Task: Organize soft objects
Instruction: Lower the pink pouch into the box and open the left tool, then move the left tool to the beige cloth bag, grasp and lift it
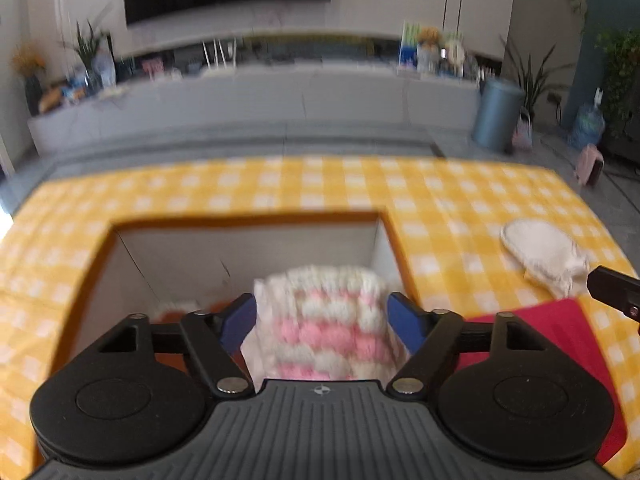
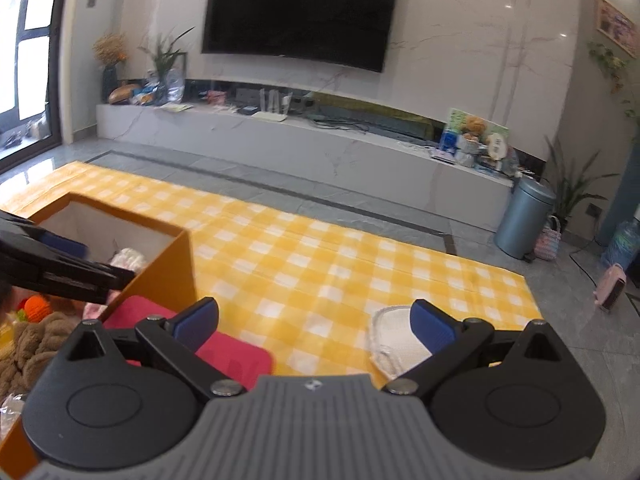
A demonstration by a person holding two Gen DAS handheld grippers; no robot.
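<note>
Yellow-and-white checked cloth (image 2: 320, 264) covers the table on which the task's things lie. Left gripper (image 1: 322, 318): jaws clamped on a pink-and-white knitted piece (image 1: 328, 328), held over the open top of an orange box (image 1: 248, 218) with a pale lining; the left wrist view is motion-blurred, so finer detail of the knit cannot be told. Right gripper (image 2: 316, 322): jaws apart, holding nothing, above the cloth. Between its blue fingertips (image 2: 430, 326) and the table lies a white mesh pouch (image 2: 390, 340), partly hidden by the right-hand finger; in the left wrist view the same pouch sits to the right of the box, well apart from it. Beside the box, near its right wall, lies a red flat cloth (image 2: 236, 356). At the left edge of the right wrist view appear a brown fuzzy item (image 2: 28, 344) and an orange knitted item (image 2: 34, 306), partly hidden.
</note>
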